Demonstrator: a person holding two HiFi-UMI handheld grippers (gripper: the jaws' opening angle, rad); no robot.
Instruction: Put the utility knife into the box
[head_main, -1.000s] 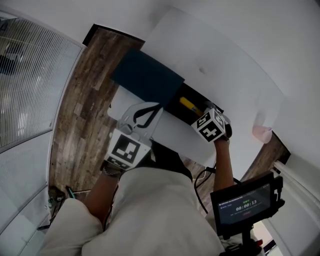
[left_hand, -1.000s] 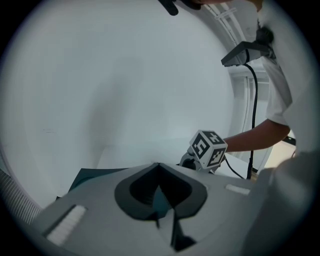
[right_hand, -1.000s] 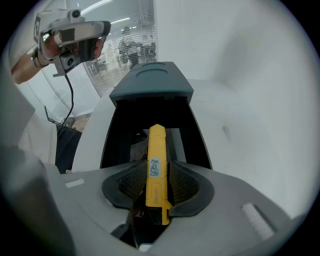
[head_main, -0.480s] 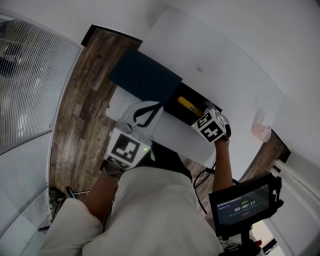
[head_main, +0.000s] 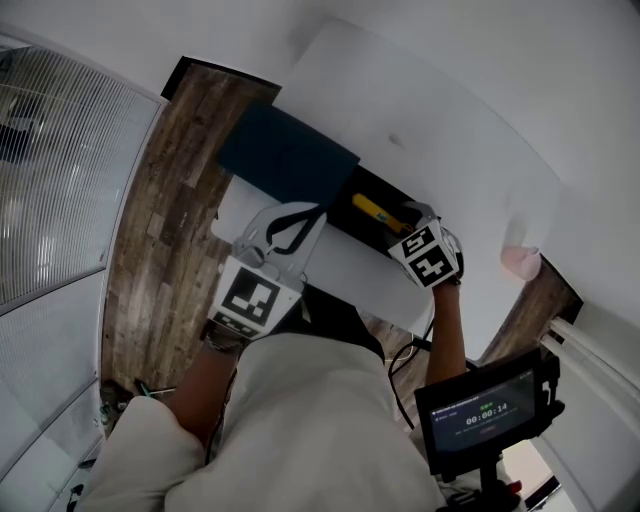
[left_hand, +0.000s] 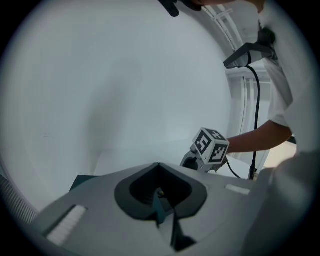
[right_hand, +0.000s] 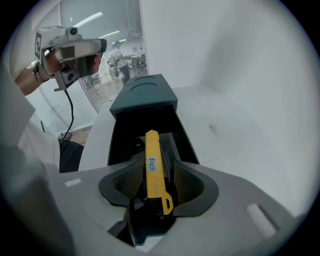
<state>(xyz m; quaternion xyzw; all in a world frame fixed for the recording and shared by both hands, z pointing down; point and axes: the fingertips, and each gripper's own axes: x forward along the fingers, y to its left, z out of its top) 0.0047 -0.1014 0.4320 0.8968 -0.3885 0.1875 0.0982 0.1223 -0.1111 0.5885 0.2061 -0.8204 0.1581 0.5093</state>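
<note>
The right gripper's (right_hand: 156, 172) jaws stand spread wide. They have just been opening, then easing back a touch. The slim yellow plastic utility knife (right_hand: 152, 150) lies loose between them, and neither pad presses on it. The knife lies inside the open black rectangular box (right_hand: 117, 142), whose dark teal lid (right_hand: 145, 95) is swung back on the white surface (head_main: 440, 130).

The left gripper (head_main: 290, 224) hangs off to the side with its jaws pressed together on nothing.

The step in hand looks like the release, with the knife already delivered. The next move probably calls for drawing the right gripper straight back out so that neither jaw catches the knife.

Against the head view of a second ago, little differs. The knife lies in the same spot, the right gripper's marker cube has turned slightly, and the left gripper has not shifted.
</note>
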